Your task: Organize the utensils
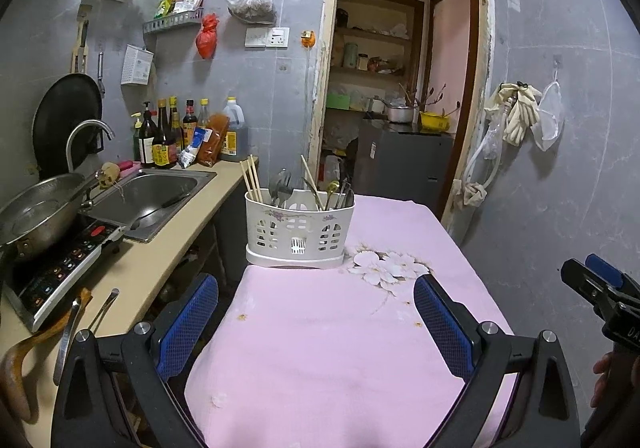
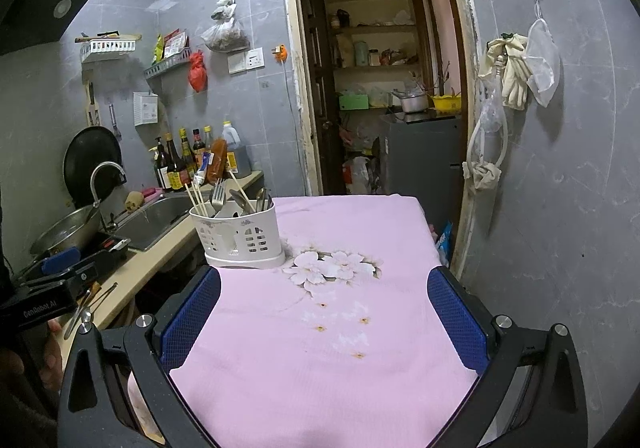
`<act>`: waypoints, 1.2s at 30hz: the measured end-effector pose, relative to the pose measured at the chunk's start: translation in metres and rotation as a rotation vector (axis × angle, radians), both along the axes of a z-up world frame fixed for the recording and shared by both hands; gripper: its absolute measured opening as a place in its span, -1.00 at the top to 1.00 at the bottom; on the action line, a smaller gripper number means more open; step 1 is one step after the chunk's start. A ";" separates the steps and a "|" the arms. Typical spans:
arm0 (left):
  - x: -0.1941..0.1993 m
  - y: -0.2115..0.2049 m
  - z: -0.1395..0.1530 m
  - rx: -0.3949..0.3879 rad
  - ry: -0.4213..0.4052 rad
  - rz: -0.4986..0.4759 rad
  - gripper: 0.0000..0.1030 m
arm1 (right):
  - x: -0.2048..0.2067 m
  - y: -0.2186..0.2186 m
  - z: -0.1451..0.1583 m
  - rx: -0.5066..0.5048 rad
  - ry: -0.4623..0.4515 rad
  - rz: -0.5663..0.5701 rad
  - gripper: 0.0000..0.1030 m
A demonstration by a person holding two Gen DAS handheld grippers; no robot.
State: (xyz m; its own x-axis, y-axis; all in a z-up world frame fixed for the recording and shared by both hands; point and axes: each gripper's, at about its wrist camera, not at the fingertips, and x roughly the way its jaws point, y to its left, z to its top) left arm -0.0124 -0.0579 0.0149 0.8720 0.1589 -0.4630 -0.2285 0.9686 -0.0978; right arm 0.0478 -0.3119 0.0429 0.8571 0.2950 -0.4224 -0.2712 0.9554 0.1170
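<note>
Grippers, two, both yours: left gripper (image 1: pixel 316 322) sits at the bottom of its frame with blue pads spread wide, nothing between them; right gripper (image 2: pixel 324 316) likewise spread and empty over the pink tablecloth (image 2: pixel 320 348). Utensil holder (image 1: pixel 300 234), white, upright at frame centre in the left view, on the cloth's far left corner beside the counter (image 1: pixel 168 248). Contents: chopsticks (image 1: pixel 251 178) leaning left, spoons (image 1: pixel 276 188) and a fork (image 2: pixel 218 196) standing inside. Sink (image 1: pixel 148 200) at middle left. Printed flowers (image 2: pixel 328 266) just right of the holder.
</note>
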 end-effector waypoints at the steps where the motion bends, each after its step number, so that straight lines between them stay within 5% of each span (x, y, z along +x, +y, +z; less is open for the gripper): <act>1: 0.000 0.001 0.000 -0.001 -0.002 0.002 -0.92 | 0.000 0.000 0.000 0.000 -0.001 0.000 -0.97; 36: -0.001 0.006 0.003 0.005 -0.008 0.009 -0.92 | 0.002 0.008 0.004 -0.001 -0.007 0.003 -0.97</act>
State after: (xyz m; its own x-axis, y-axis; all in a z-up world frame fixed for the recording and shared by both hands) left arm -0.0129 -0.0521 0.0175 0.8743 0.1686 -0.4552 -0.2360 0.9671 -0.0950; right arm 0.0496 -0.3042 0.0470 0.8592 0.2969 -0.4168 -0.2744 0.9548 0.1144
